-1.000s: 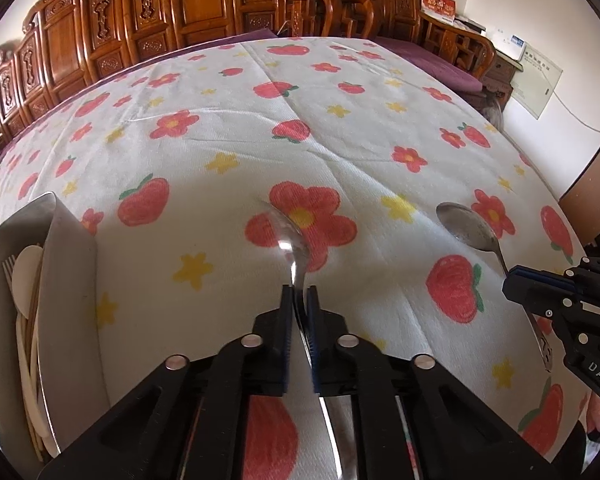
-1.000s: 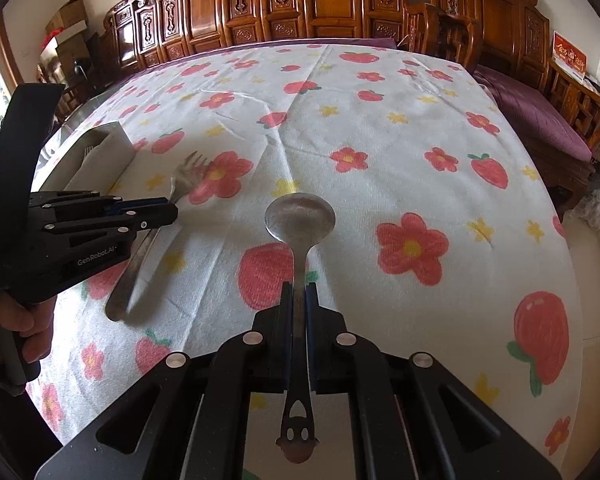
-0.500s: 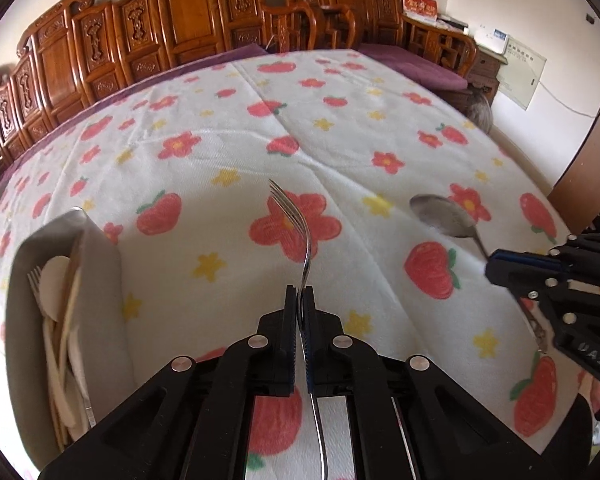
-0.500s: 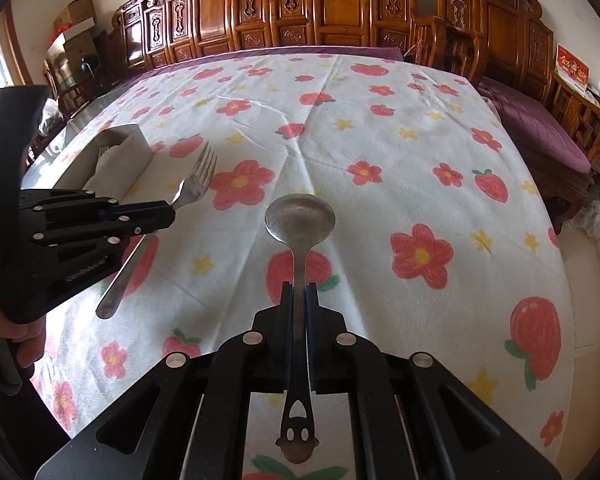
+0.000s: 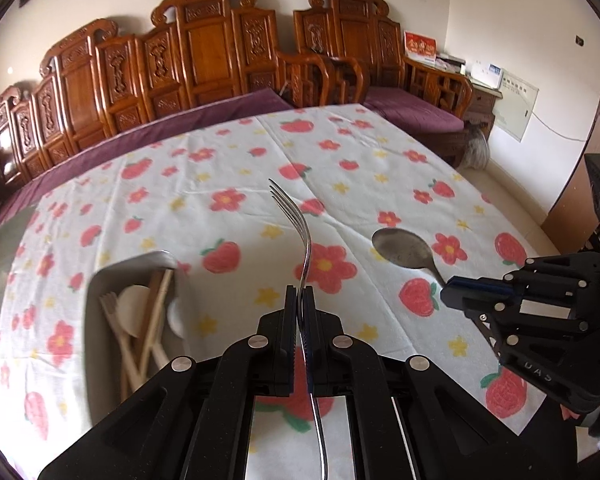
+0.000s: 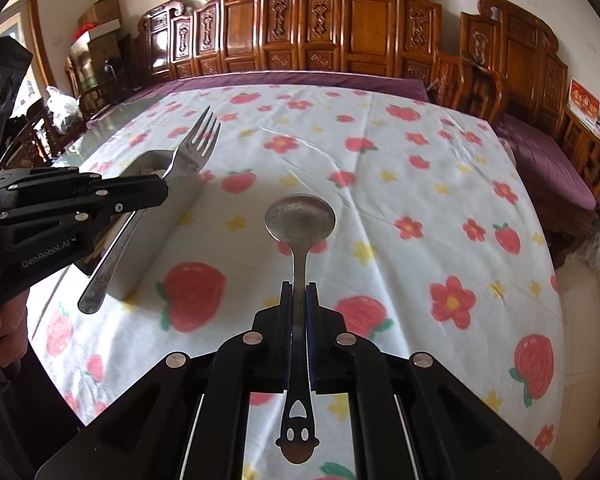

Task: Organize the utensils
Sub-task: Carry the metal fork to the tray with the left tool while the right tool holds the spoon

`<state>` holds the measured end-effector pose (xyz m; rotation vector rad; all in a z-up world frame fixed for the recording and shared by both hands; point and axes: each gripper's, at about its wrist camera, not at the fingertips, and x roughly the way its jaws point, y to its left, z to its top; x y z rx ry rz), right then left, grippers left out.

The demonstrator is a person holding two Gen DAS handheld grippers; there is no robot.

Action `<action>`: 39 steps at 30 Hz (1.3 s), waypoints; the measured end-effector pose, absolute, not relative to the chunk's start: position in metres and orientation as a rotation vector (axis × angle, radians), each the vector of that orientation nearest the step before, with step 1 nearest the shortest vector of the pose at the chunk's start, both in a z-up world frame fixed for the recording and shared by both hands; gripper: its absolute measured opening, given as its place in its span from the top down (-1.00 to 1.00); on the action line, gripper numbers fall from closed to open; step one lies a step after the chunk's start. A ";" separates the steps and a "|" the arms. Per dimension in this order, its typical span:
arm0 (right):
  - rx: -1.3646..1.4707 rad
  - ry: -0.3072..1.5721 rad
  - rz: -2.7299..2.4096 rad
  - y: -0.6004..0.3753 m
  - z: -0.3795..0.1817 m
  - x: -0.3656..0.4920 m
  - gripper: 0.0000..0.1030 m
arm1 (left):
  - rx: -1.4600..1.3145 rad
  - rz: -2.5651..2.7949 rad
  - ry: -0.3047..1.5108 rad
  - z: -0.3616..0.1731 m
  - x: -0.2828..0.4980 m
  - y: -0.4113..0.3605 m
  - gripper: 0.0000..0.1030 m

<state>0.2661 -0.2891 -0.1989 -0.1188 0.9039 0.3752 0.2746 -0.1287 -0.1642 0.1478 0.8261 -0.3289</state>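
Metal clamps metal in both views. Left tool (image 5: 299,298) has its jaws pressed together on a fork (image 5: 300,232), gripping the handle partway along; the tines rise toward 12 o'clock and the handle end runs back under the tool toward 6 o'clock. The fork is held in the air, clear of the counter (image 5: 340,152).

Right tool (image 6: 299,294) is closed on the neck of a spoon (image 6: 300,220), bowl out toward 12 o'clock, and the cut-out handle end, shaped like a smiling face, hangs at 6 o'clock beneath the jaws. The spoon too is off the cloth.

From the left wrist camera, the right tool and its spoon show at 3 o'clock. A metal tray (image 5: 96,320) lies on the counter at 9 o'clock of the left tool, holding pale wooden utensils (image 5: 136,320): a fork, a spoon and chopsticks can be made out. From the right wrist camera, the left tool with its fork sits at 9 o'clock, over the tray's near end.

A white tablecloth (image 6: 400,200) printed with red flowers, strawberries and yellow stars covers the counter. Carved wooden chairs (image 6: 360,28) line the far side at 12 o'clock.
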 end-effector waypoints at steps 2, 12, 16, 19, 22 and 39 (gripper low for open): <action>-0.119 0.898 0.387 -0.281 -0.195 0.265 0.85 | 0.145 -0.320 0.816 -0.157 0.272 -0.120 0.96; -0.137 0.889 0.443 -0.237 -0.190 0.263 0.85 | 0.134 -0.284 0.789 -0.140 0.271 -0.080 0.96; -0.150 0.885 0.461 -0.222 -0.191 0.267 0.85 | 0.127 -0.271 0.791 -0.144 0.277 -0.060 0.96; -0.168 0.880 0.461 -0.211 -0.194 0.273 0.85 | 0.124 -0.259 0.793 -0.149 0.284 -0.045 0.96; -0.180 0.883 0.465 -0.203 -0.197 0.280 0.85 | 0.114 -0.251 0.805 -0.157 0.291 -0.031 0.96; -0.150 0.902 0.500 -0.174 -0.203 0.299 0.85 | 0.085 -0.201 0.891 -0.212 0.310 0.012 0.96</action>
